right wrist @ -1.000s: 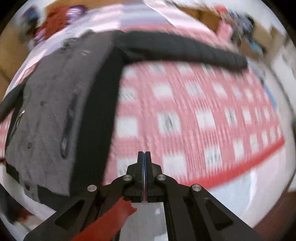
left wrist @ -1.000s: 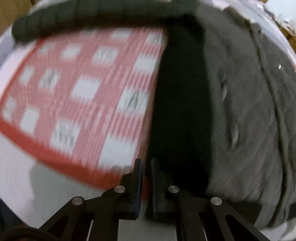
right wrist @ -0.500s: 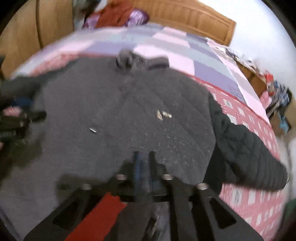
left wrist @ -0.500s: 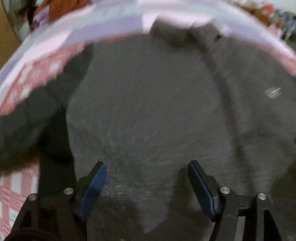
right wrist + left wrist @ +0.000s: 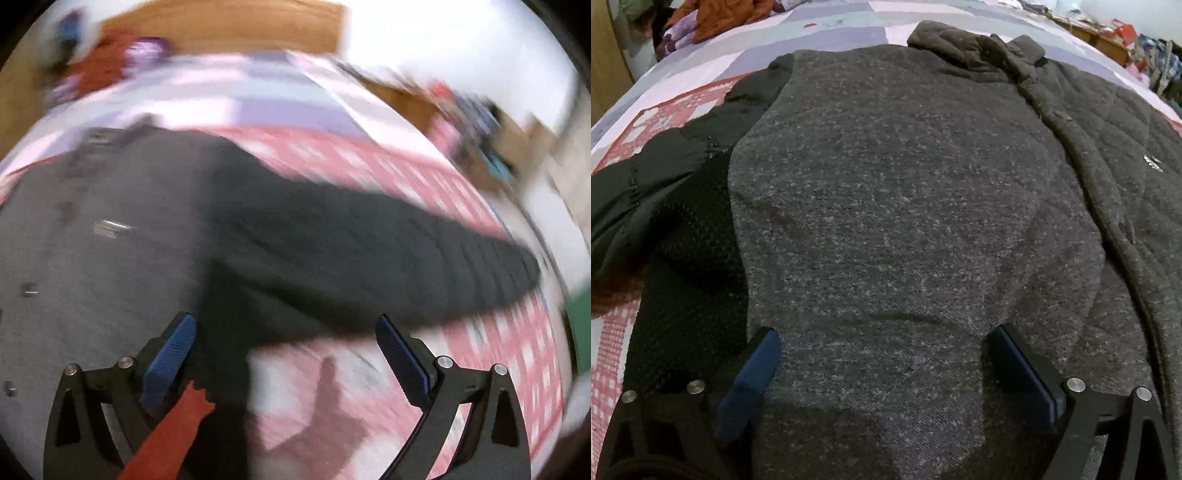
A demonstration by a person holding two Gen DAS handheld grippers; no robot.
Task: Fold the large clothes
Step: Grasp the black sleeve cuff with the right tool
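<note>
A large grey quilted jacket (image 5: 905, 184) lies flat on the bed, collar (image 5: 975, 44) at the far end, its black left sleeve (image 5: 665, 184) spread to the left. My left gripper (image 5: 882, 343) is open and empty, low over the jacket's lower front. In the blurred right wrist view the jacket body (image 5: 92, 258) lies left and its black right sleeve (image 5: 369, 251) stretches out to the right. My right gripper (image 5: 284, 328) is open and empty above the jacket's right side edge, below the sleeve.
The bed has a red-and-white checked cover (image 5: 480, 350) and a lilac patchwork quilt (image 5: 831, 29) beyond the collar. Orange and purple clothes (image 5: 720, 18) are piled at the far left. A wooden headboard (image 5: 221, 26) and cluttered shelves (image 5: 480, 122) stand behind.
Both grippers went from shut to open. The left gripper moved from the jacket's left edge over its front. The right view swung from the jacket's front to its right sleeve.
</note>
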